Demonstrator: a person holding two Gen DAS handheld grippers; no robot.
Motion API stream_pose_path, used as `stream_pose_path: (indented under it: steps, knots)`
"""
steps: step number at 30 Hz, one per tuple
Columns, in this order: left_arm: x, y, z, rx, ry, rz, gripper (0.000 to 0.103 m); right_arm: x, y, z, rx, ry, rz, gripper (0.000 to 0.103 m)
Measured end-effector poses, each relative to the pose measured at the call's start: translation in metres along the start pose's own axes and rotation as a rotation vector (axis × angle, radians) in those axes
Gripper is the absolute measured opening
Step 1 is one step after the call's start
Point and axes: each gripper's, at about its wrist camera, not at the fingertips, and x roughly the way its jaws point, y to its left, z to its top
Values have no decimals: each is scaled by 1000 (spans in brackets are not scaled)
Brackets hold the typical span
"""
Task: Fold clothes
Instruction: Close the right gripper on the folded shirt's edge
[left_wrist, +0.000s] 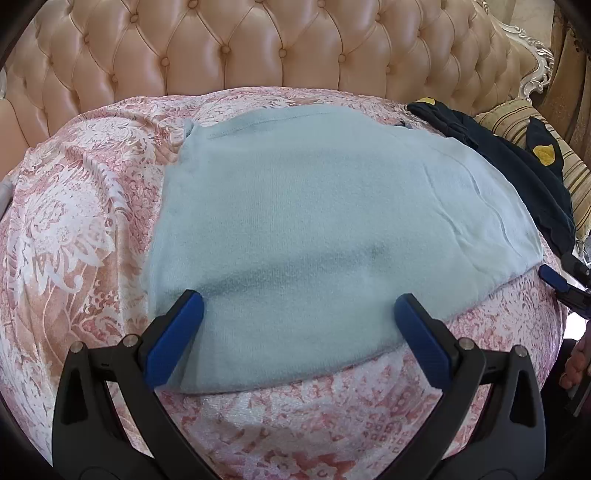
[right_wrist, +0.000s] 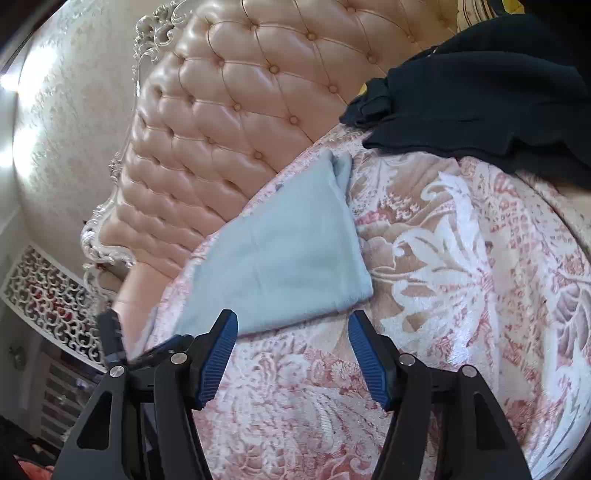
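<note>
On the sofa seat: pale blue garment (left_wrist: 332, 221) lies flat on the pink floral cover (left_wrist: 74, 221), spread as a neat block with straight edges; faint creases toward its right side.
Near hem: runs just in front of the left gripper (left_wrist: 299, 306), whose blue pads sit over the cloth's front edge.
Left tongs: spread wide, nothing held — pads on or just above the knit, contact not certain.
Right tongs: right gripper (right_wrist: 291, 325) also released, empty, hovering at the garment's near right corner (right_wrist: 354, 295).
Surroundings: dark navy clothing (left_wrist: 524, 173) bunched at the right, partly against a striped cushion (left_wrist: 517, 122); tufted backrest (left_wrist: 258, 44) behind.
Stage: ambiguous — the block shape fits a garment partly folded and awaiting another fold, or one just laid down finished.
Technique, if another fold follows: pinch both near corners together, take all layers, lift level, carry over evenly so edges meet; smooth the right-side creases.
</note>
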Motion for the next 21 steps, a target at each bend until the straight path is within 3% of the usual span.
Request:
stream_pose_path:
  steps: [7, 17, 21]
  knots:
    - [0, -1, -1, -2, -5, 1, 103, 0, -10, 3, 68, -27, -10, 59]
    - [0, 1, 0, -2, -2, -6, 103, -2, -35, 10, 452, -31, 20, 61]
    - [0, 2, 0, -1, -2, -10, 103, 3, -40, 20, 516, -54, 41, 64]
